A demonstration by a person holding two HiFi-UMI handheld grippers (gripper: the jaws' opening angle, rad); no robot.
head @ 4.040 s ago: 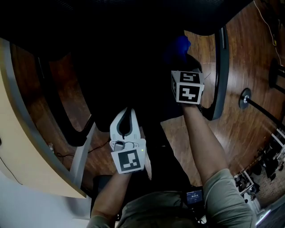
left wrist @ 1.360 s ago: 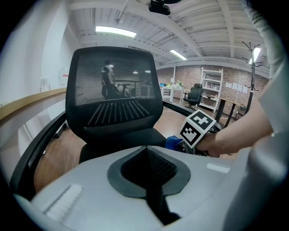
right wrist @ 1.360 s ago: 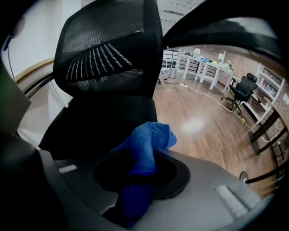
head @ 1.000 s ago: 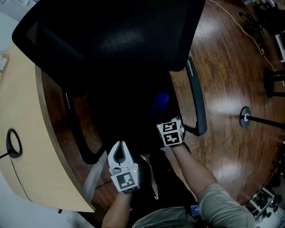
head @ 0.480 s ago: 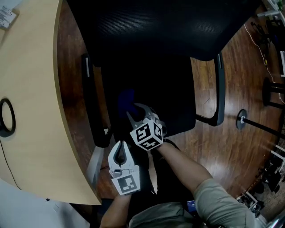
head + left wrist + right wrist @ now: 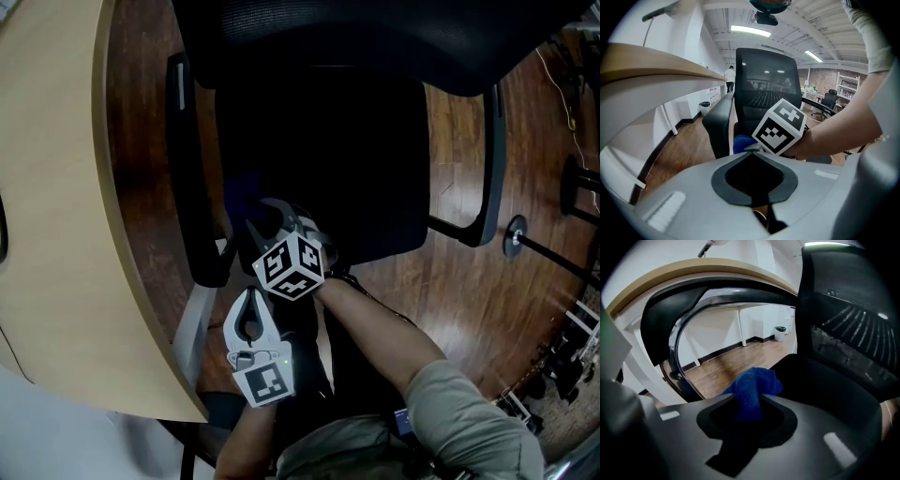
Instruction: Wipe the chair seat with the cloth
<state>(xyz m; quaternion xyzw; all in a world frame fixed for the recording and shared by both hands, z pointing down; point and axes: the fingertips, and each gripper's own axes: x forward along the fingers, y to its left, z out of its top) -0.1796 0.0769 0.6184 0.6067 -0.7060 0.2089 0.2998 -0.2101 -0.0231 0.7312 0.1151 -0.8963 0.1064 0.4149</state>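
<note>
Sliding from the right side over to the armrest (image 6: 186, 159) on the left, the right claw (image 6: 262, 214) has dragged the blue cloth (image 6: 752, 390) it pinches across the chair seat (image 6: 356, 169), so that strip looks wiped, while the left claw (image 6: 251, 298) waits closed, holding nothing.

head view dim, underexposed | gripper views fisheye, dark blurred edges

Right claw (image 6: 265, 214) is clamped on the cloth (image 6: 752, 387), with the bare forearm (image 6: 380, 323) stretched out behind it. Left claw (image 6: 251, 298) hangs just beside it, jaws together and nothing in them, angled downward.
</note>
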